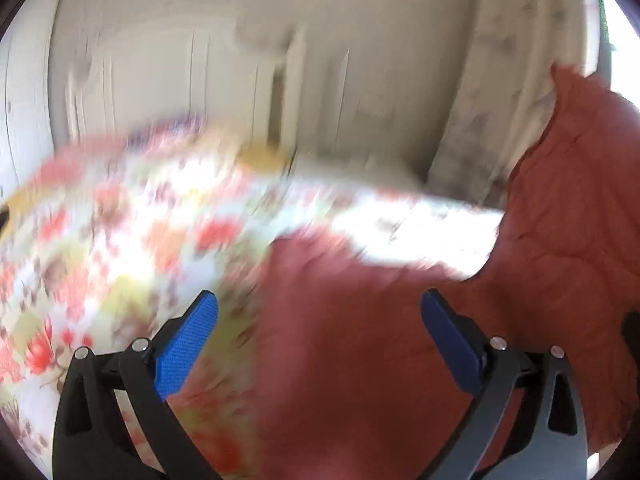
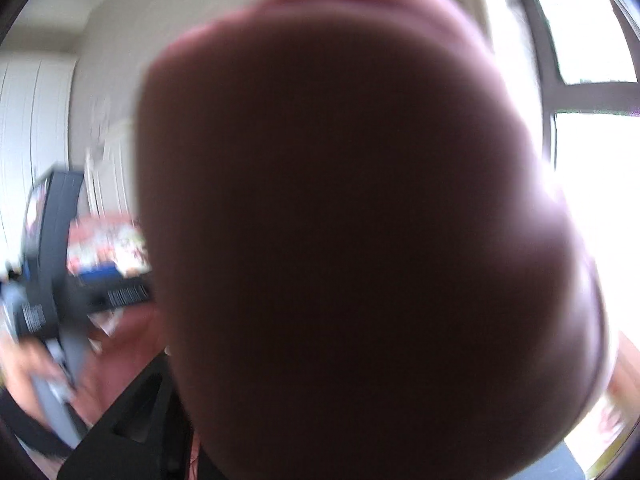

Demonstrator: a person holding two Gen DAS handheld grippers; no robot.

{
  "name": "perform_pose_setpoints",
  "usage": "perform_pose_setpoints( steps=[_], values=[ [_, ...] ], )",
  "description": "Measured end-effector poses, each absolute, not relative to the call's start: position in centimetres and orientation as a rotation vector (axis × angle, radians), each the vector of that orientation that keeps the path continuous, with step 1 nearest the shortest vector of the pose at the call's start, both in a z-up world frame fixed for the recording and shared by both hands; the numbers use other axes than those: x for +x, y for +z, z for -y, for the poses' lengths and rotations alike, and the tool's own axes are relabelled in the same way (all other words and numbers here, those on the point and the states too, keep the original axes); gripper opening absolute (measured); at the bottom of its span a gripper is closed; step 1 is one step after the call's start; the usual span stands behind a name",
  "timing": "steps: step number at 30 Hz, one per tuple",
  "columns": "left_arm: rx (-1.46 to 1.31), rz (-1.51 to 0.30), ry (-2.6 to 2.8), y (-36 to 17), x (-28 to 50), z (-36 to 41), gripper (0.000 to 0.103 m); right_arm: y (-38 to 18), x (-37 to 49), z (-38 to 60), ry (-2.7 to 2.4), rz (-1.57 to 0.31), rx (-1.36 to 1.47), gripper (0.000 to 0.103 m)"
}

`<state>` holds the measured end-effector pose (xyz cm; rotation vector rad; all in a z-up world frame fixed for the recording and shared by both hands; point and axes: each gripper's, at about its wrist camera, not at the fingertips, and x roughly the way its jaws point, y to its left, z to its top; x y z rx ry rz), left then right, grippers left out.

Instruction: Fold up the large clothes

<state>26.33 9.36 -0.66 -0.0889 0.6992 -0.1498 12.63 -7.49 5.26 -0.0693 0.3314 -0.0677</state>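
Observation:
A large rust-red garment (image 1: 560,208) lies spread over a floral bedsheet (image 1: 120,248), rising up at the right of the left wrist view. My left gripper (image 1: 320,332) is open, its blue pads (image 1: 184,344) apart above the red cloth, holding nothing. In the right wrist view the red cloth (image 2: 352,220) hangs right against the lens and fills most of the frame, hiding the right fingertips. Only a black part of the right gripper's frame (image 2: 132,424) shows at the bottom left. The left gripper (image 2: 52,264) appears blurred at the left there.
White wardrobe doors (image 1: 240,80) and a pale curtain (image 1: 500,80) stand behind the bed. A bright window (image 2: 592,160) is at the right of the right wrist view. Both views are motion-blurred.

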Motion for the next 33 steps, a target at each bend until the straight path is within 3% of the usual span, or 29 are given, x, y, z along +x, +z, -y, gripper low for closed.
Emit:
perform_pose_setpoints(
  steps=[2,8,12,17,23,27,31,33],
  values=[
    [-0.097,-0.754,-0.107,-2.2,26.9,-12.3,0.092,3.7,13.5,2.7,-0.079,-0.352,-0.245,0.041],
    [-0.278,-0.636,-0.041,1.3,24.8,-20.0,0.093,-7.6,15.7,-8.9,-0.118,-0.409,-0.992,0.058],
    [-0.144,-0.618,-0.163,4.7,24.6,-16.8,0.1,-7.5,16.1,-9.4,-0.127,-0.466,-1.068,0.058],
    [0.077,-0.685,-0.395,6.8,26.6,-6.2,0.101,-8.0,15.9,-9.0,-0.166,-0.429,-1.101,0.057],
    [0.418,-0.813,-0.374,2.6,31.1,2.4,0.101,-8.3,14.7,-7.9,-0.15,-0.374,-1.079,0.057],
    [0.462,-0.875,-0.424,-1.3,33.0,2.0,0.101,-8.4,13.9,-6.7,-0.106,-0.343,-1.067,0.057],
    [0.282,-0.876,-0.454,-4.4,33.5,-1.2,0.101,-8.3,12.6,-5.4,-0.029,-0.345,-1.106,0.057],
    [0.263,-0.831,-0.44,-5.1,33.1,-2.2,0.101,-7.8,11.2,-4.2,0.004,-0.332,-1.093,0.065]
  ],
)
